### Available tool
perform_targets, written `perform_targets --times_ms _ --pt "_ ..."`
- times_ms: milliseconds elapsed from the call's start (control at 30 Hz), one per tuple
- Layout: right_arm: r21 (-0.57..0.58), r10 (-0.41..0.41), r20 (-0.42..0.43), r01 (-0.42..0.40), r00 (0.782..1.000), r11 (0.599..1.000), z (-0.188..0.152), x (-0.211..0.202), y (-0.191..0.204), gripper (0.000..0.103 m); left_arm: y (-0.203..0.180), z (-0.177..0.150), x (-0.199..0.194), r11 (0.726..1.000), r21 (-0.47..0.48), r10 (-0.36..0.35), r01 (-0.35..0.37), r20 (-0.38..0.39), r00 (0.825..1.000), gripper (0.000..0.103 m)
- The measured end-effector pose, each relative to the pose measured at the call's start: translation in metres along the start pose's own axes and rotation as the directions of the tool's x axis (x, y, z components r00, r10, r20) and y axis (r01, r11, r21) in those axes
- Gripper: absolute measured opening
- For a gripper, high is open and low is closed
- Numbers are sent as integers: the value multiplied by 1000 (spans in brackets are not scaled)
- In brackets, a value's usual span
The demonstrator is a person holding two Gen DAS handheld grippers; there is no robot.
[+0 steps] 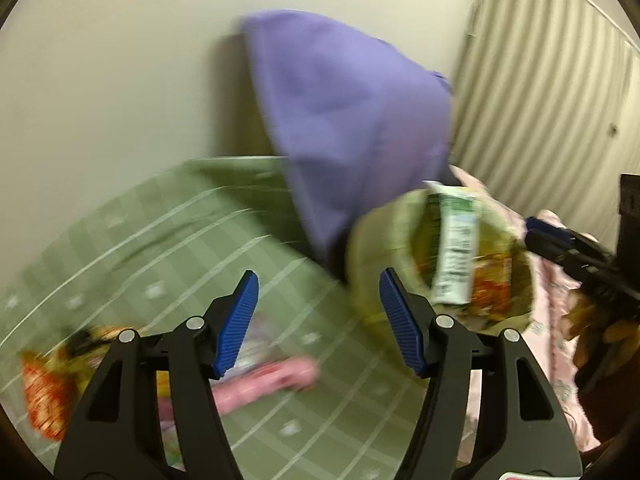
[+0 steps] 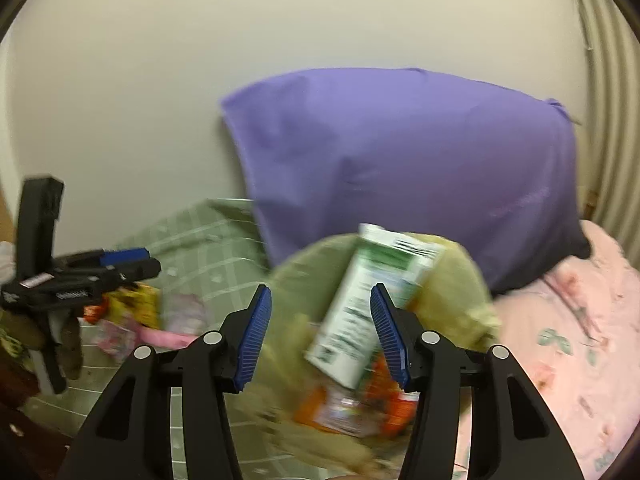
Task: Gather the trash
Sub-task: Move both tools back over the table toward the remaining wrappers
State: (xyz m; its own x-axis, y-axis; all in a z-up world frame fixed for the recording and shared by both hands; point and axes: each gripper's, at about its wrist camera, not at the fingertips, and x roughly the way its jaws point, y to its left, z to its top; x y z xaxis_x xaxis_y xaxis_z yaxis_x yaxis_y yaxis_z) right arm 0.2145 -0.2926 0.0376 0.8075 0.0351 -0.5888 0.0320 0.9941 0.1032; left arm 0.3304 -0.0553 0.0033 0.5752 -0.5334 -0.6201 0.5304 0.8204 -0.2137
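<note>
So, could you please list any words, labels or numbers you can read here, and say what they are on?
None can be read.
White and green carton: black print and a barcode-like block, too blurred.
Orange snack wrapper: blurred.
Left hand-held gripper: small white label, too small.

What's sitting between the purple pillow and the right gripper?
In the right wrist view, a tan bag with a green-and-white carton poking out lies between the purple pillow and the open right gripper.
</note>
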Motion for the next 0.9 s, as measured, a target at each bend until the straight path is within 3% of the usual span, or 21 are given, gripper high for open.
perform_targets --times_ms 100,200,367,467,567,633,767,900 --pt "-22 56 4 -56 998 998 4 6 18 54 37 -14 -22 994 -80 77 -76 15 997 70" --pt "-37 114 -7 -114 993 993 5 17 35 56 72 -28 -41 974 -168 154 -150 8 988 71" --pt "-33 255 -55 -257 965 966 1 41 65 63 121 -58 -65 914 -266 305 -307 -51 951 72" --pt "-37 330 -102 -335 939 942 -9 57 84 64 143 -75 -76 901 -308 305 -306 -54 951 73" --pt "-63 372 -170 -387 912 920 -20 73 106 64 171 -91 -88 883 -383 273 -270 -46 961 83" --pt "-92 381 -214 -406 900 909 -27 81 119 64 179 -97 -91 885 -377 284 -274 -30 958 94" --pt "-131 365 -270 -409 891 903 -38 90 135 64 194 -97 -73 896 -310 293 -318 -127 948 94" --pt "-170 301 -340 -373 891 912 -47 104 146 64 202 -87 -57 907 -240 318 -345 -146 937 94"
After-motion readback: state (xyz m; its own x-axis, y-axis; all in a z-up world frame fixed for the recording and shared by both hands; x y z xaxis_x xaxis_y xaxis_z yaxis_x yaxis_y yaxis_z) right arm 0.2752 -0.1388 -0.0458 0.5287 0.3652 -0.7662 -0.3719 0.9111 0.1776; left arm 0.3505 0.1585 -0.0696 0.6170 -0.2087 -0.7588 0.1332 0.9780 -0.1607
